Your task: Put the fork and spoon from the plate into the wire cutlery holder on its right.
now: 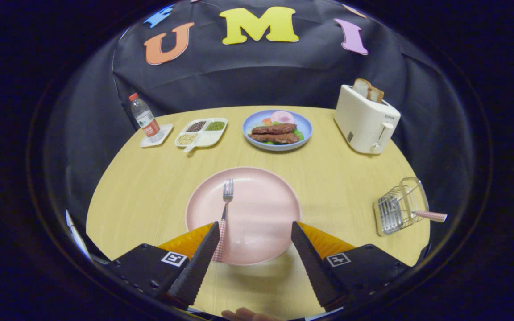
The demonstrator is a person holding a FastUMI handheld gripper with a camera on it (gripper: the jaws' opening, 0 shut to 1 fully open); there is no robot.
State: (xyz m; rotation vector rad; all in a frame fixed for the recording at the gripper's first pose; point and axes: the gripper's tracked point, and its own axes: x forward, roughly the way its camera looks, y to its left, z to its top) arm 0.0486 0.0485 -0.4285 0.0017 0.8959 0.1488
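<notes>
A pink plate [261, 209] lies on the wooden table just ahead of my fingers. On its left half rests a metal fork [224, 213] with a red checked handle, tines pointing away, its handle right beside my left finger. My gripper [254, 225] hovers open over the plate's near half, with nothing between the fingers. To the right of the plate, near the table's edge, the wire cutlery holder [400, 206] lies tipped on its side. A red checked handle [431, 216] sticks out of its mouth toward the right; that utensil's head is hidden inside the wires.
Beyond the plate are a blue plate of food [277, 129], a white divided tray of grains [201, 133], a water bottle [144, 118] on a small white coaster, and a white toaster [366, 118] with bread. A fingertip [243, 314] shows below the fingers.
</notes>
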